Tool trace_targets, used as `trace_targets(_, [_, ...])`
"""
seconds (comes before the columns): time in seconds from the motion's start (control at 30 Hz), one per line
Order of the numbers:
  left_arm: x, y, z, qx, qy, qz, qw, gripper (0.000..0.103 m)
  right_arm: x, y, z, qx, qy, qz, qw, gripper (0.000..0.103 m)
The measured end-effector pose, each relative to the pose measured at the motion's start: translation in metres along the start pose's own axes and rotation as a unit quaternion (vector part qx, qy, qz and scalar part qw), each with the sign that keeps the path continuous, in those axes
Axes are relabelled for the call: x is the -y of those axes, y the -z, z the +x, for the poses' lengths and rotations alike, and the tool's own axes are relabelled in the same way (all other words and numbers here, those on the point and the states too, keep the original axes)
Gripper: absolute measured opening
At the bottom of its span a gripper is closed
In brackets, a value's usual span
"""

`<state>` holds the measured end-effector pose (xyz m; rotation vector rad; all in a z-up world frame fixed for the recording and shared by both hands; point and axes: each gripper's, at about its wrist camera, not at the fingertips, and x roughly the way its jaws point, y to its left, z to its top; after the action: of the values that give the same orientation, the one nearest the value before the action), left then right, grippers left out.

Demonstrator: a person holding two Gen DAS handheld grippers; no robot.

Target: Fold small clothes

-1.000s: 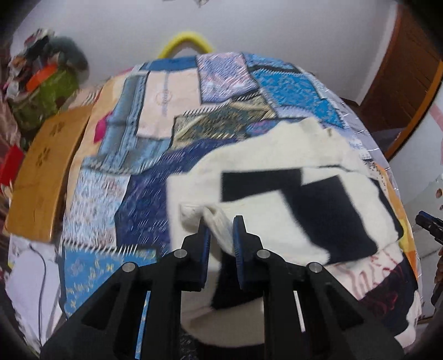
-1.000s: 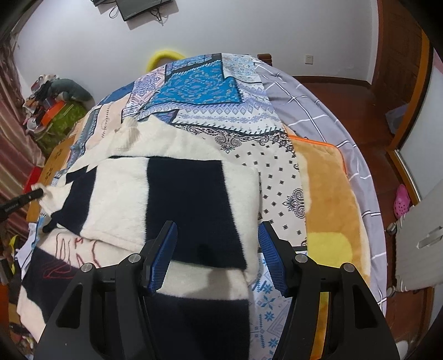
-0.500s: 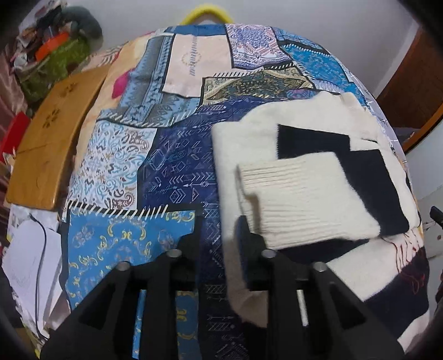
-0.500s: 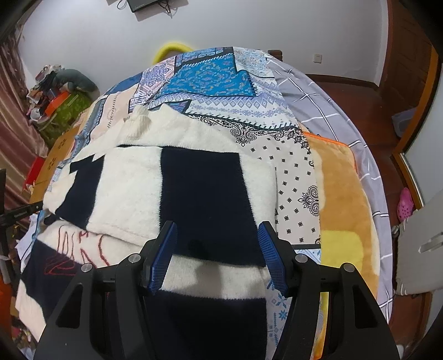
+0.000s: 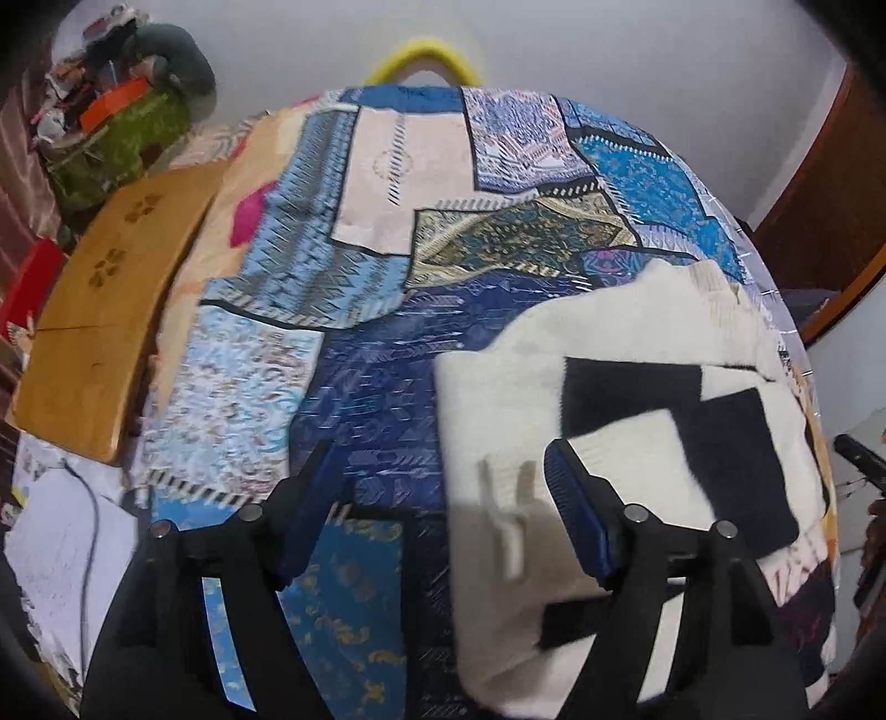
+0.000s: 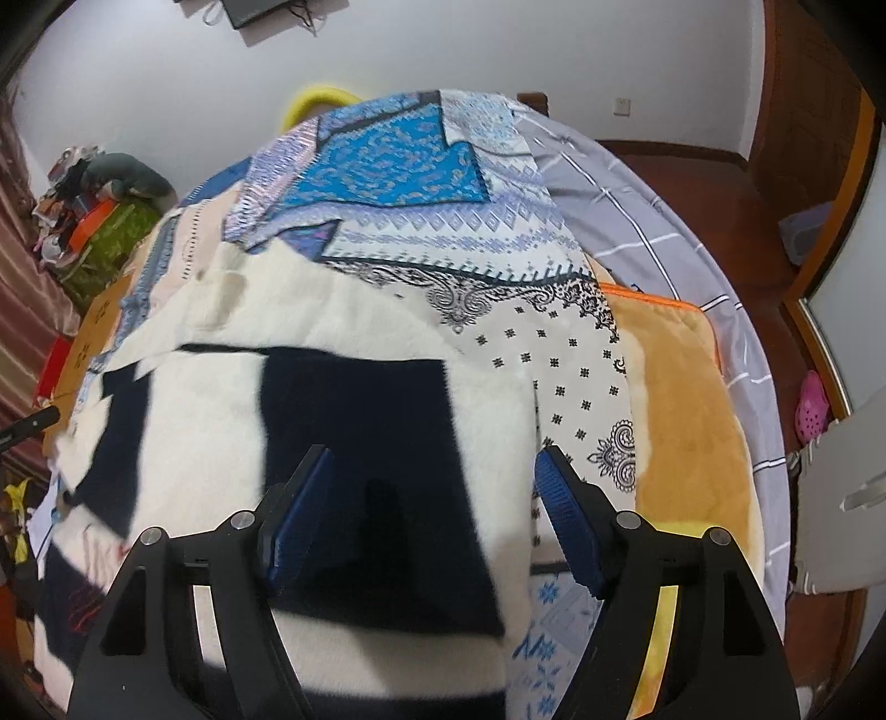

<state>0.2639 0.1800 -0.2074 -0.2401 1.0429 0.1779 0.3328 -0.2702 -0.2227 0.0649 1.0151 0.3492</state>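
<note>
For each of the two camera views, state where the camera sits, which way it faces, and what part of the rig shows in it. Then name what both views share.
Left wrist: on the left gripper, looking down and forward over the patchwork bedspread and the sweater's left edge; its own two fingers show, opening, gripping nothing.
Right wrist: on the right gripper, facing the sweater's right side and an orange blanket; its fingers show, opening, gripping nothing.
Shared: the cream-and-navy sweater, the bedspread, the yellow hoop by the wall.
</note>
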Motion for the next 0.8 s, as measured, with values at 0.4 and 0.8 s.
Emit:
trace_targets(0.4, [0.021,0.003,0.052,-0.063,0.068,-0.016,0.9956,0.076,0.035,0.000,0.054,-0.064,0.000,0.043,0.997,0.071])
trace_targets(0.8, [0.019,-0.002,0.045,-0.036,0.092,-0.031,0.9946,0.032,0.040,-0.001,0.068,-0.054,-0.052,0.083,0.994,0.047])
